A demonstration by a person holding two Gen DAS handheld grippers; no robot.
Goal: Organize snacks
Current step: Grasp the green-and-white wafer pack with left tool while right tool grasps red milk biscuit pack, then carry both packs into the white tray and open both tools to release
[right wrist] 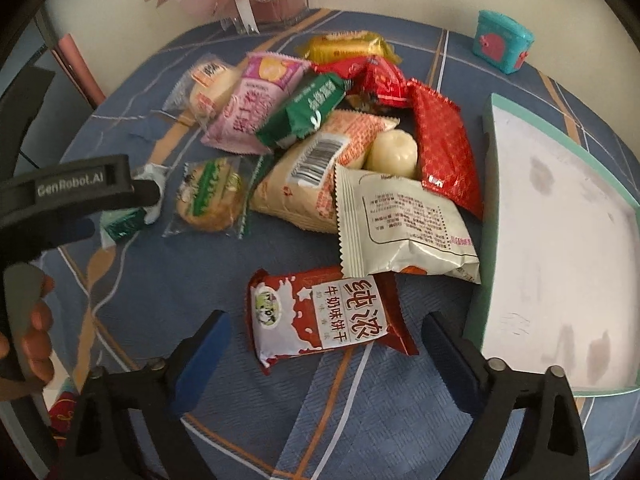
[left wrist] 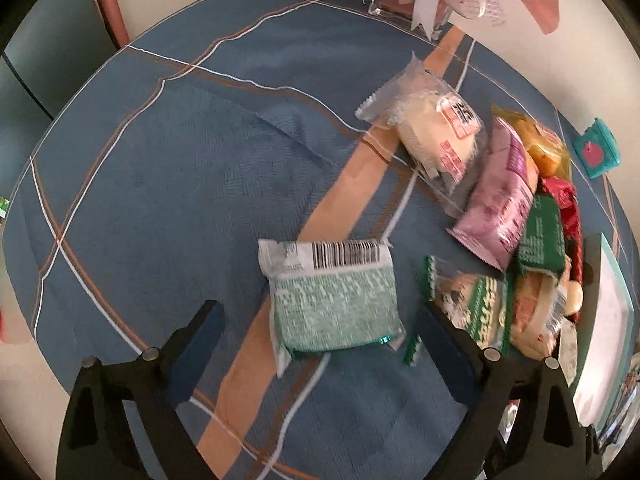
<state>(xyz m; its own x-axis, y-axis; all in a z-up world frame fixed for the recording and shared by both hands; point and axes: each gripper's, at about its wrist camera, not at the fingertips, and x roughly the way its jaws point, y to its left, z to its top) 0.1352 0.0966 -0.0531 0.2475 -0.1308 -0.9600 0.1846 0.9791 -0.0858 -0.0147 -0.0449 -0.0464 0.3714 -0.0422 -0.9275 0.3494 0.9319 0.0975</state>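
- We see our left gripper [left wrist: 316, 320] with its jaws wide apart, holding nothing; a mint-green snack packet [left wrist: 334, 300] lies flat on the blue tablecloth [left wrist: 180, 160] between the two fingers, barcode side up.
- Our right gripper [right wrist: 326, 334] is also spread open, and a red and white milk biscuit packet [right wrist: 324, 320] lies between its fingers, not gripped.
- Behind this packet the other snacks make a pile [right wrist: 320, 128] near the middle of the table: a white packet [right wrist: 404, 224], a red foil packet [right wrist: 444, 148], a dark green packet [right wrist: 304, 112], a pink packet [right wrist: 256, 100] and a round cracker in clear wrap [right wrist: 210, 196].
- A shallow tray with mint-green rim [right wrist: 490, 216] lies at the right edge of the table, touching the white packet.
- A small teal box [right wrist: 502, 40] stands near the far edge.
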